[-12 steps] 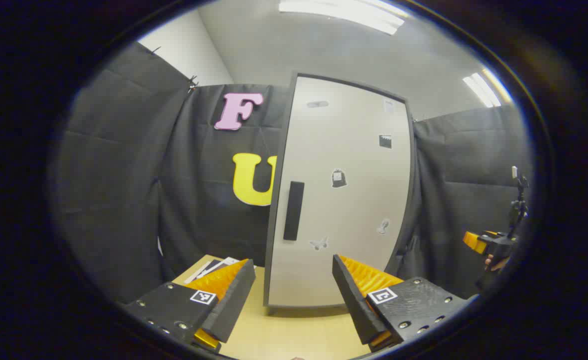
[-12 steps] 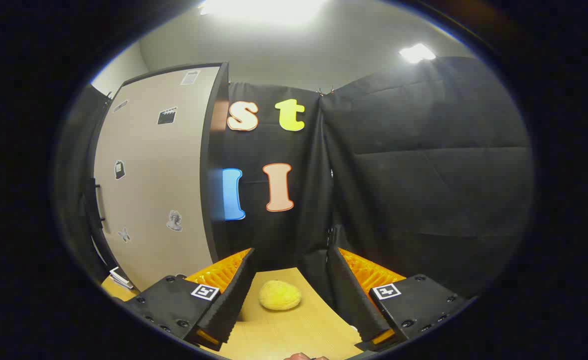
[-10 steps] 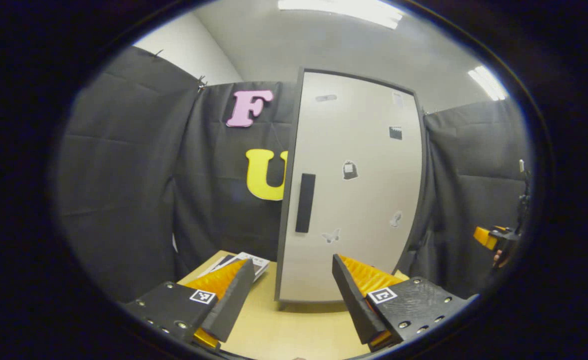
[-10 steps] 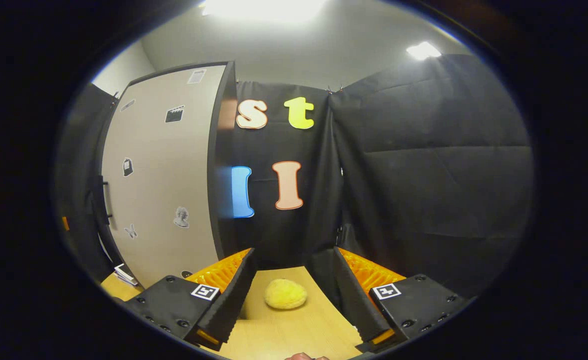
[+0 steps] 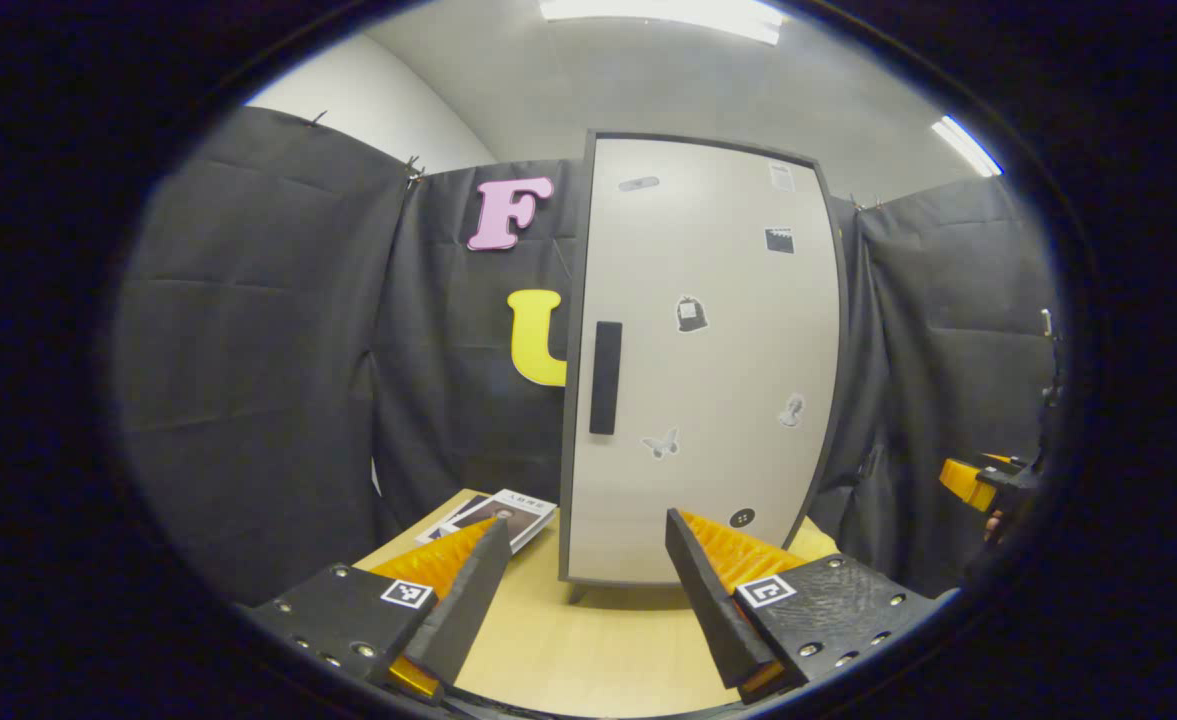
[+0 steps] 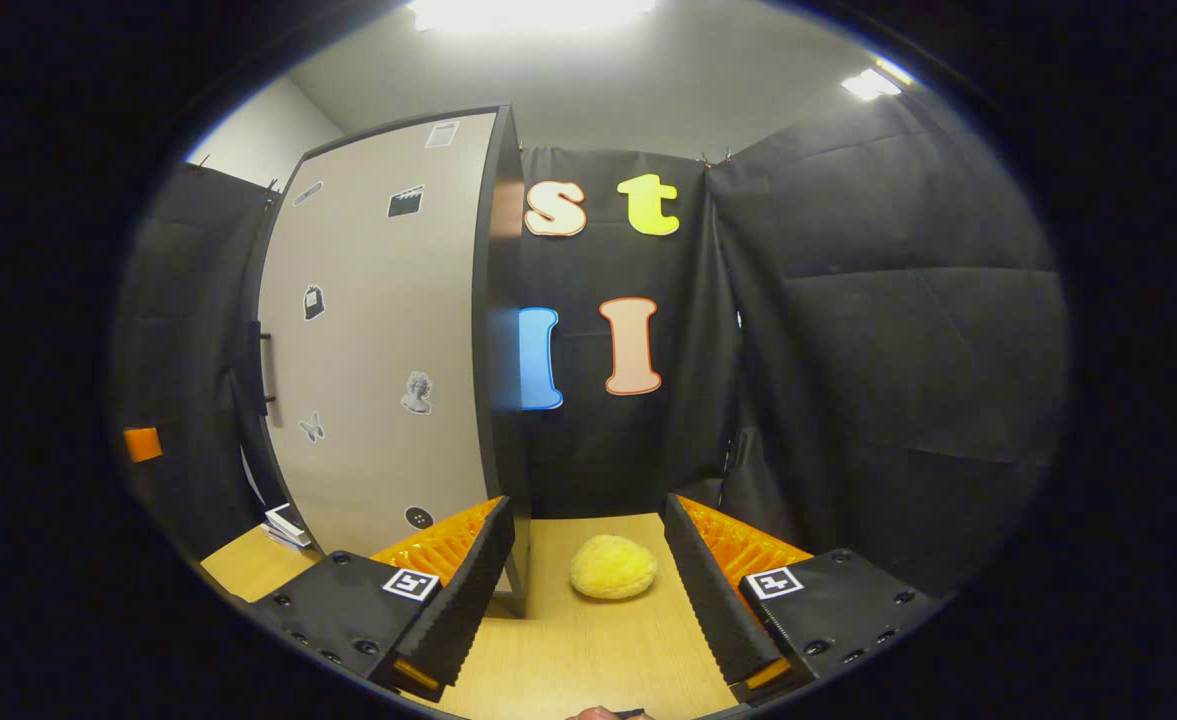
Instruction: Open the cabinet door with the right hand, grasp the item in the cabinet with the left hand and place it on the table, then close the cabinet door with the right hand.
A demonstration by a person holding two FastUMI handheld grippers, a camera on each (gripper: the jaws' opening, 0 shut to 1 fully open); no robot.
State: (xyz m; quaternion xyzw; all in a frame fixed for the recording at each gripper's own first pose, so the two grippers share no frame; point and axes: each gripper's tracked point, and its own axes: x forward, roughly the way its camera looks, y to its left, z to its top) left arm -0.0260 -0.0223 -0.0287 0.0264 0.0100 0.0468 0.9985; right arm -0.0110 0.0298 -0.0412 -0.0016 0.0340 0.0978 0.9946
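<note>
A pale cabinet (image 5: 698,360) with a dark frame stands on the wooden table (image 5: 588,640), its door closed and its black handle (image 5: 605,378) on the left edge. In the right gripper view the cabinet (image 6: 378,330) is at the left, and a round yellow spongy item (image 6: 613,567) lies on the table (image 6: 588,660) just right of it. My left gripper (image 5: 583,590) is open and empty, well short of the door. My right gripper (image 6: 588,590) is open, with the yellow item lying beyond its fingers, apart from them. That right gripper (image 5: 978,480) also shows at the far right of the left gripper view.
Booklets (image 5: 498,515) lie on the table left of the cabinet, seen too as booklets (image 6: 286,525) from the right gripper view. Black cloth walls close in behind and on both sides. An orange part of the left gripper (image 6: 142,443) shows at the far left.
Both views have drawn back and tilted down a little, so more table shows. The booklets came into the left gripper view. Both grippers stay open.
</note>
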